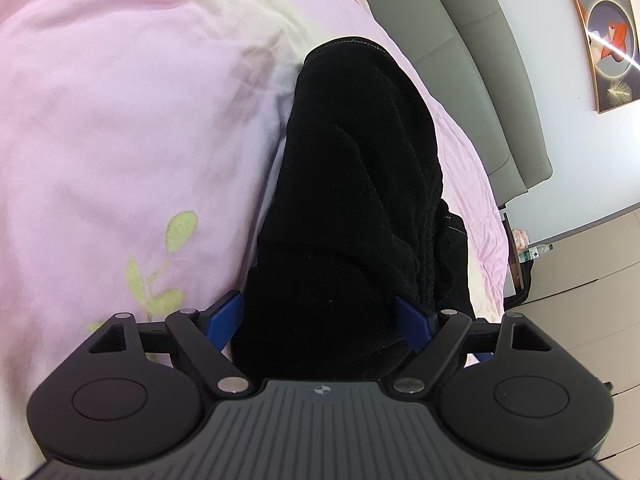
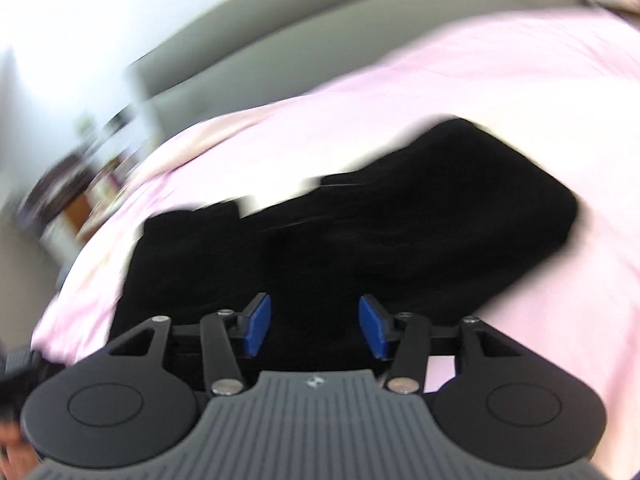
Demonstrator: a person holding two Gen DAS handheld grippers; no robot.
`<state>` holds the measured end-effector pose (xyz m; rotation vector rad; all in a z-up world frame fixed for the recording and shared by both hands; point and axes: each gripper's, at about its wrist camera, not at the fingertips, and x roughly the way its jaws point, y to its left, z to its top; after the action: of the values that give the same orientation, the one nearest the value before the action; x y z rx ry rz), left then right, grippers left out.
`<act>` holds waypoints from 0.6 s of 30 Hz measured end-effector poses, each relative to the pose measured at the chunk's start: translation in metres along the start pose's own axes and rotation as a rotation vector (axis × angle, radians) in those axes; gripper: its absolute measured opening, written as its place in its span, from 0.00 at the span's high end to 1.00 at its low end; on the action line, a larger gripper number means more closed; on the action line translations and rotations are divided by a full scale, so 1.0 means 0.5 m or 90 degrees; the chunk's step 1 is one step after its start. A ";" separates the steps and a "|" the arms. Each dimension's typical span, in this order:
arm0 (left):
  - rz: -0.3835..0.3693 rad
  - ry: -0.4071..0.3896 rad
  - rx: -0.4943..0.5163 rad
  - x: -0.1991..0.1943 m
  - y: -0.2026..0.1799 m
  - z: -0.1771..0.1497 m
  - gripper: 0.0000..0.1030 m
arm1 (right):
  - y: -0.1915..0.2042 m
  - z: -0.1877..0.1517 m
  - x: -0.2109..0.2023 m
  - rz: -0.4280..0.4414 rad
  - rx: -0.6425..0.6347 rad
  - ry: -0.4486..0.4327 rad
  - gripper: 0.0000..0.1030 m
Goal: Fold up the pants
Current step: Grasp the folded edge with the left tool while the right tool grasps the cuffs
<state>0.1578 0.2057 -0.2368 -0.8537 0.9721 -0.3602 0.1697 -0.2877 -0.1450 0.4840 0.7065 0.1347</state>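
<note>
Black pants (image 1: 352,160) lie bunched lengthwise on the pink bedsheet (image 1: 100,120), their hem at the far end. My left gripper (image 1: 320,312) sits low at the near end of the pants with its jaws spread wide. The dark cloth fills the space between the blue pads (image 1: 224,320) and hides their tips. The right wrist view is blurred. There the pants (image 2: 400,224) stretch from lower left to upper right. My right gripper (image 2: 314,320) hovers over their near part, its blue pads (image 2: 258,328) apart, with only cloth seen below the gap.
A grey padded headboard (image 1: 480,60) runs along the bed's far side, under a wall picture (image 1: 600,40). A plastic bottle (image 1: 536,252) stands beside the bed near the pale floor (image 1: 580,280). The sheet (image 2: 480,80) spreads wide around the pants.
</note>
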 end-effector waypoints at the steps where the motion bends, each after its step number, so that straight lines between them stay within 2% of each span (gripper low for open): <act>1: 0.001 0.000 0.001 0.001 0.000 0.000 0.06 | -0.039 0.002 -0.001 -0.018 0.066 0.003 0.54; 4: 0.000 0.001 -0.005 0.005 0.001 0.001 0.05 | -0.145 -0.001 -0.001 -0.029 0.262 -0.009 0.50; 6: -0.001 0.001 -0.007 0.005 0.002 0.001 0.05 | -0.214 -0.013 -0.001 -0.009 0.397 -0.048 0.43; 8: 0.000 -0.001 -0.005 0.005 0.002 0.000 0.05 | -0.261 -0.019 0.007 -0.013 0.477 -0.077 0.38; 12: -0.002 0.001 -0.008 0.006 0.003 0.001 0.04 | -0.320 -0.017 0.032 -0.009 0.564 -0.116 0.38; 18: -0.010 0.002 -0.011 0.014 0.010 0.001 0.01 | -0.343 0.027 0.099 -0.017 0.561 -0.140 0.34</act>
<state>0.1617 0.2048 -0.2443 -0.8771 0.9727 -0.3672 0.2088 -0.4303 -0.2459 1.3082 0.5284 -0.2689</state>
